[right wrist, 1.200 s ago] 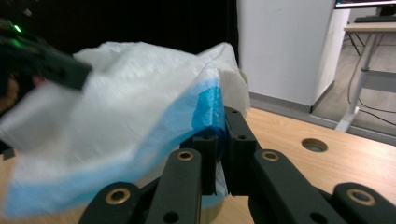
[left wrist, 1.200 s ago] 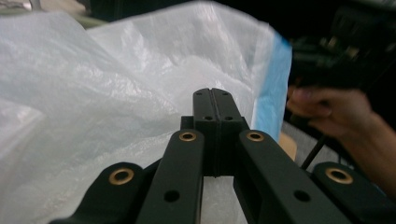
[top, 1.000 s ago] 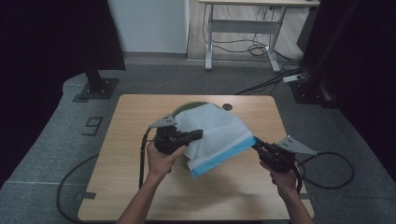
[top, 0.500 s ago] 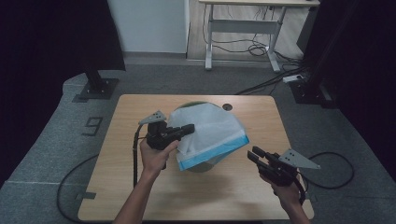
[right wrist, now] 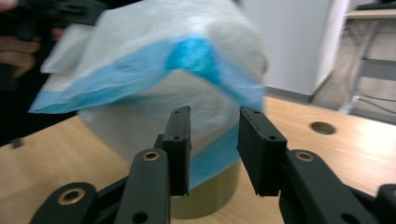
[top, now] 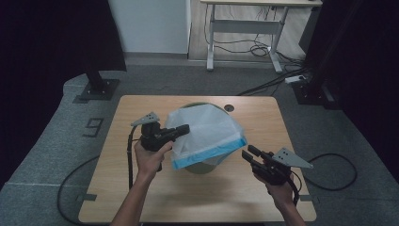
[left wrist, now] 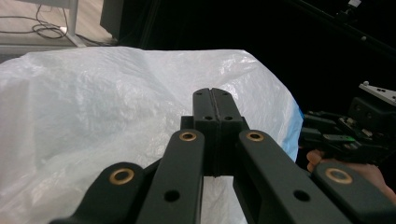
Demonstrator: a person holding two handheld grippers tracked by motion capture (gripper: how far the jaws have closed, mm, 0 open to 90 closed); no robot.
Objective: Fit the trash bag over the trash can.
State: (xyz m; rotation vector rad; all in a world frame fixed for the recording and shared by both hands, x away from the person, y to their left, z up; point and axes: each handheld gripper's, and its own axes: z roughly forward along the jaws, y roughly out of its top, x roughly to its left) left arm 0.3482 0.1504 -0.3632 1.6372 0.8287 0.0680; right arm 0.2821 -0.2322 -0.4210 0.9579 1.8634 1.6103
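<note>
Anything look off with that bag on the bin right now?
Yes: the white bag sits askew over the olive bin, its blue hem slanting, not round the rim. The left gripper pinches it; the right gripper, just opening, holds nothing.

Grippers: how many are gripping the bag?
1. The left hand-held gripper is shut on the bag, at its left edge over the bin. The right hand-held gripper is off the bag's right side, its jaws just opening with nothing between them.

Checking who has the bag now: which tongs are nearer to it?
Left. The left tongs are shut on the bag at its left edge. The right tongs, jaws just opening with nothing between them, sit apart from its blue-edged right corner.
</note>
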